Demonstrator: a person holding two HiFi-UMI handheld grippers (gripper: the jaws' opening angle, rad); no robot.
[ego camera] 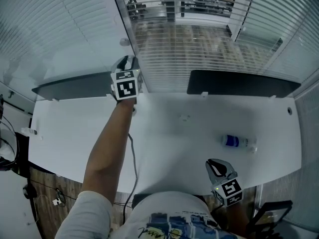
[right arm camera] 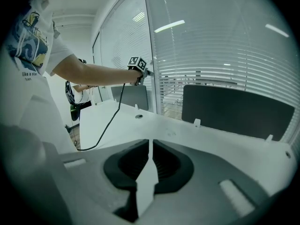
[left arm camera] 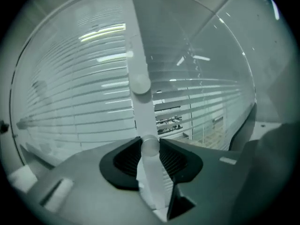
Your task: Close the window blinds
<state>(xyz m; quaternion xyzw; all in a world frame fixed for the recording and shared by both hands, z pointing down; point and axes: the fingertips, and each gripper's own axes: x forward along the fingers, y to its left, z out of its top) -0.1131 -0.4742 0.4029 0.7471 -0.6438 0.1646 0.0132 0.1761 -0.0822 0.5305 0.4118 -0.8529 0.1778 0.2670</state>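
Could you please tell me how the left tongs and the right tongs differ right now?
The left tongs are shut on the white blind wand; the right tongs are shut on nothing. The left tongs reach across the desk to the blinds; the right tongs sit at the desk's near edge, by the person's body. Both carry a marker cube.

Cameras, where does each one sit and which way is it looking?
Head view: on the person's head, looking down at the desk and blinds; left arm, shirt, left gripper and right gripper show.
Left gripper view: on the left gripper, facing the blinds along jaws shut on the blind wand; no body shows.
Right gripper view: on the right gripper, low over the desk, facing the blinds; left arm and shirt show.
Shared: head and right gripper views both show the left gripper.
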